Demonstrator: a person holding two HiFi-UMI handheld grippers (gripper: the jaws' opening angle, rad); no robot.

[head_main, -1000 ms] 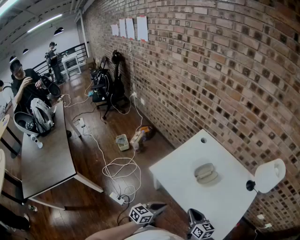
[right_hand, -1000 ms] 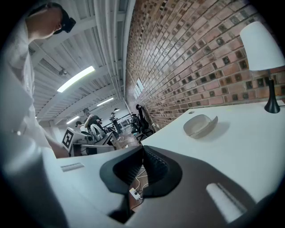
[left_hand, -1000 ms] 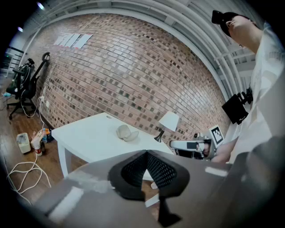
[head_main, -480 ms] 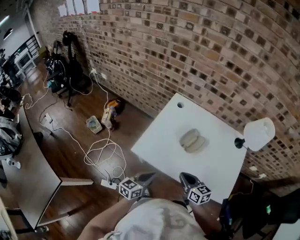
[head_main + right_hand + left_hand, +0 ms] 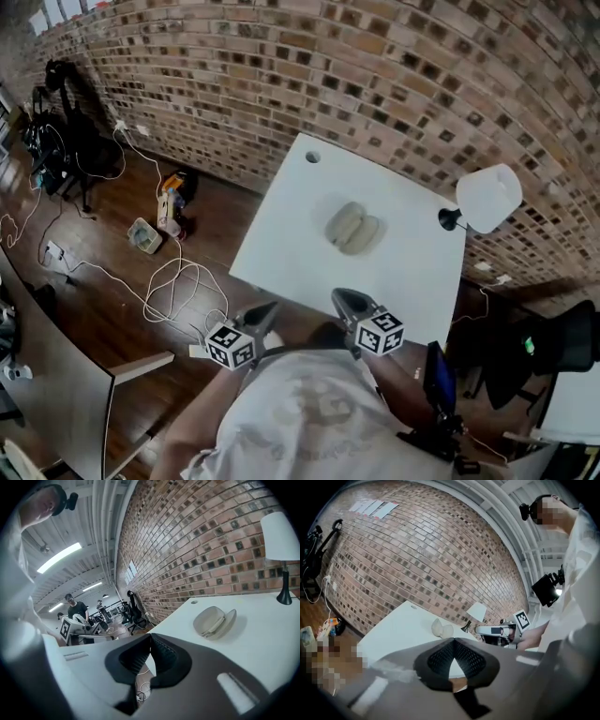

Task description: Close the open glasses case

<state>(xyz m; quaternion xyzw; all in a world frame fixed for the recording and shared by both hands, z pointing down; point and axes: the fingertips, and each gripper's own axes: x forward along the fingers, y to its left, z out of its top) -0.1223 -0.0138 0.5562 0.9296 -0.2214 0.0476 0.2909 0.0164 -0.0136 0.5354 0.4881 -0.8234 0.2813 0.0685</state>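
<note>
Head view: the open glasses case (image 5: 353, 228) has shifted from lower right to upper centre of the frame on the white desk (image 5: 412, 277). The left claw (image 5: 267, 312) and right claw (image 5: 344, 300) now sit at the desk's near edge, well apart from the case. Left gripper view: the left claw is closed and empty, with the case ahead, just above the jaw tips. Right gripper view: the right claw is likewise closed on nothing, with the case right of centre, so the approach appears under way and the closing not yet begun.

Open glasses case (image 5: 214, 621) on a white counter (image 5: 262, 644).
The right hand-held gripper (image 5: 150, 637), jaws together and empty, is left of the case; a lamp (image 5: 282, 545) stands right of it.
</note>
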